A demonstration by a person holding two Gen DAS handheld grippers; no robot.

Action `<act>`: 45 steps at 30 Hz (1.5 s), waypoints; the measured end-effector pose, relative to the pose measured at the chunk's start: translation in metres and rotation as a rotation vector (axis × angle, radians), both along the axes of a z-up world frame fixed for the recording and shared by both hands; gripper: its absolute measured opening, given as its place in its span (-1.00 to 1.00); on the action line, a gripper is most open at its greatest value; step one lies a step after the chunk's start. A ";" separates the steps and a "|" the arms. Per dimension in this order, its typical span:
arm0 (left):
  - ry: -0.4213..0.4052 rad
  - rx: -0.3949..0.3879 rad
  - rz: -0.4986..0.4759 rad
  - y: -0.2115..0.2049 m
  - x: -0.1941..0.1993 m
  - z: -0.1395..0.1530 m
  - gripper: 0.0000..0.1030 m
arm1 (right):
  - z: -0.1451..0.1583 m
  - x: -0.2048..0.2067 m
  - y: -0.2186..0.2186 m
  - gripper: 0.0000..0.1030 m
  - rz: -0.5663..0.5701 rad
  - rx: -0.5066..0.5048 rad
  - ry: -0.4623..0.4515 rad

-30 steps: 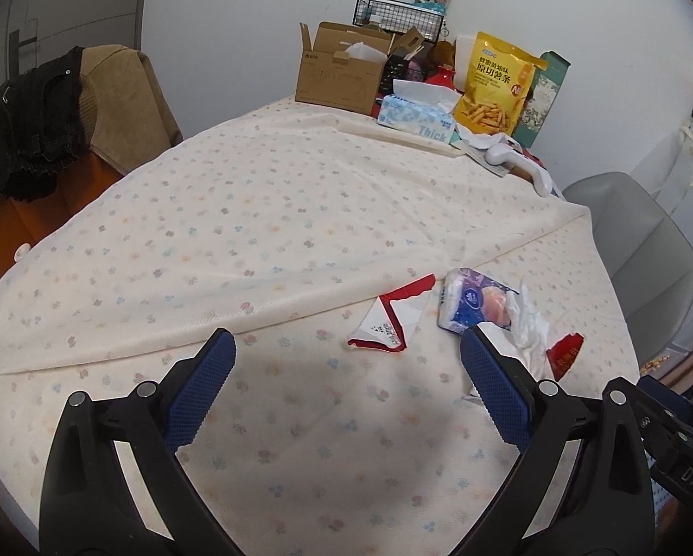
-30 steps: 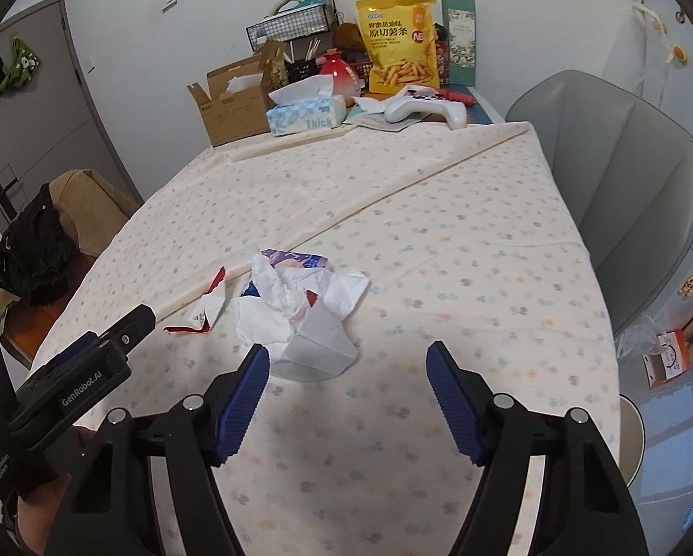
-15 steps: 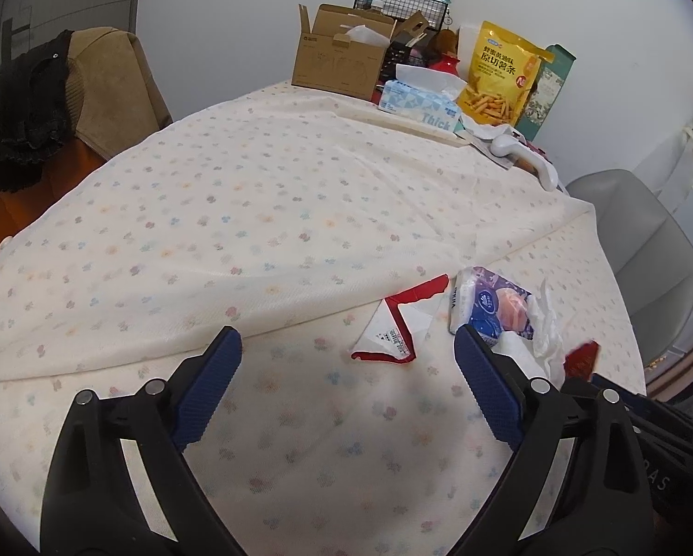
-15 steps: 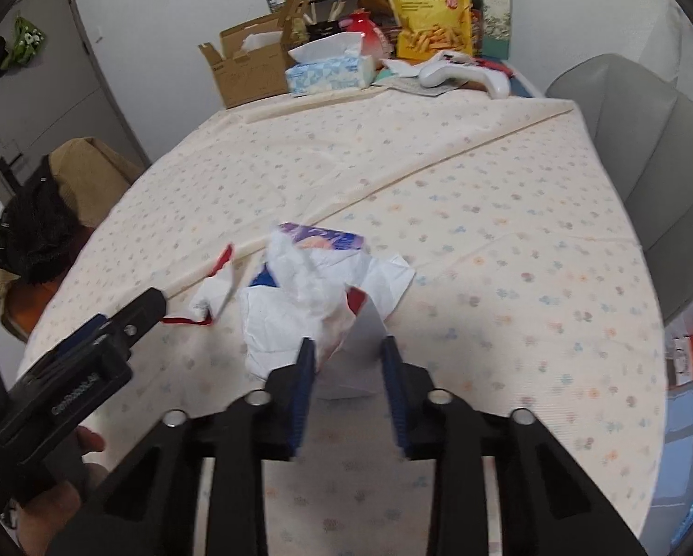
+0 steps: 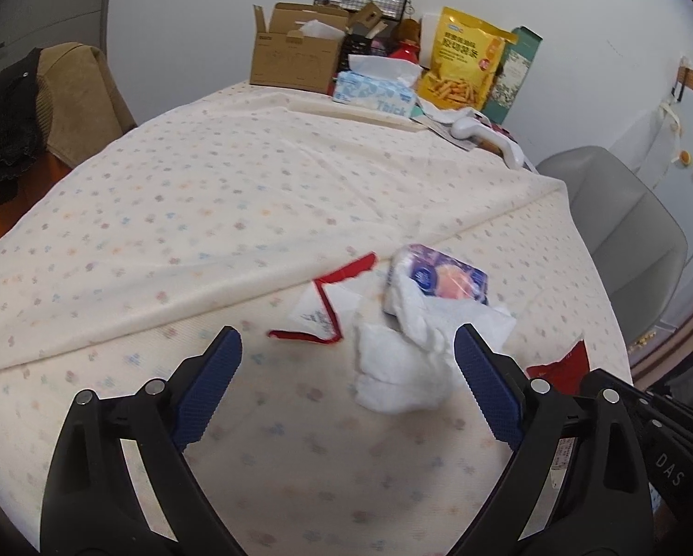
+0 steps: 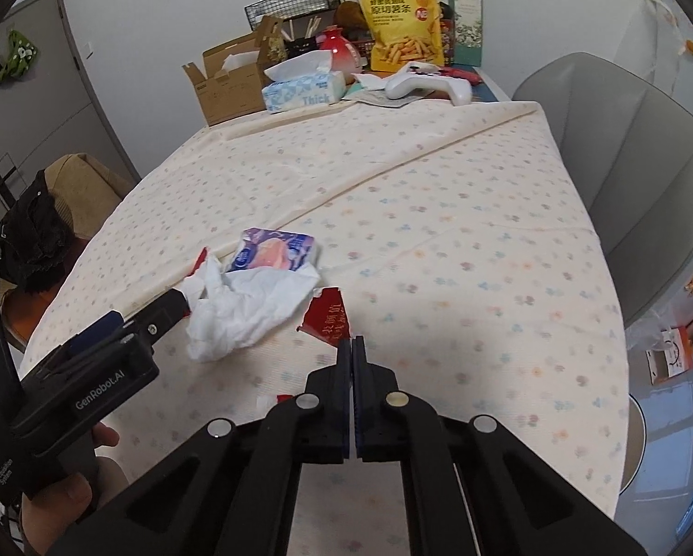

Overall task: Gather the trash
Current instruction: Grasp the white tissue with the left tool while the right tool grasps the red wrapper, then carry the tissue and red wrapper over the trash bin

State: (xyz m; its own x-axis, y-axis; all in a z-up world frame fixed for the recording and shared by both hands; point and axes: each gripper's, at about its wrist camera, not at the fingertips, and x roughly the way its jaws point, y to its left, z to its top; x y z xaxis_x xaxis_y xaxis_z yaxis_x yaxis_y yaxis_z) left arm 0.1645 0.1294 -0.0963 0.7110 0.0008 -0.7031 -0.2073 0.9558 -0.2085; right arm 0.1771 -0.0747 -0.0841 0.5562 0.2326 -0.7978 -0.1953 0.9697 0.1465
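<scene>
One thin corner is all the right gripper point(image 6: 351, 345) has just closed on, pinching the red printed wrapper scrap point(image 6: 326, 318) beside the crumpled white tissue point(image 6: 249, 308), so it may slip free, while the left gripper point(image 5: 347, 389) hovers spread.

On the table point(image 6: 485, 241), the tissue wad point(image 6: 244, 310) serves as landmark. The tissue pack point(image 6: 272, 250) lies just behind it, touching. The torn wrapper point(image 5: 321, 310) lies just to its left in the left wrist view. The red scrap point(image 6: 327, 317) lies just to its right. Far behind it, at the table's back edge, stand the box point(image 6: 225, 83), tissue box point(image 6: 304, 90), snack bag point(image 6: 399, 18) and controller point(image 6: 427, 83). A chair point(image 6: 633, 176) stands right of the table.
</scene>
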 end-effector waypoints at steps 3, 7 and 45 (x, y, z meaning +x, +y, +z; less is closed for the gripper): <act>0.008 0.006 -0.029 -0.015 0.004 -0.004 0.79 | 0.001 -0.003 -0.018 -0.95 -0.033 0.002 -0.003; 0.038 0.008 -0.066 -0.034 0.013 -0.011 0.56 | 0.002 -0.005 -0.041 -0.95 -0.076 0.007 -0.007; -0.053 0.162 -0.205 -0.177 -0.017 0.048 -0.71 | 0.053 -0.071 -0.172 -0.95 -0.258 0.064 -0.157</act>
State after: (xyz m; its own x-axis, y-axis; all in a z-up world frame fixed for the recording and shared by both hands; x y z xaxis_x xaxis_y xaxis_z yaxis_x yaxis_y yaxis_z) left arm 0.1473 -0.0471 -0.0479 0.7438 -0.0378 -0.6674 0.0015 0.9985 -0.0549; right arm 0.1064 -0.2469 -0.0306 0.7188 0.1146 -0.6857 0.0313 0.9800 0.1966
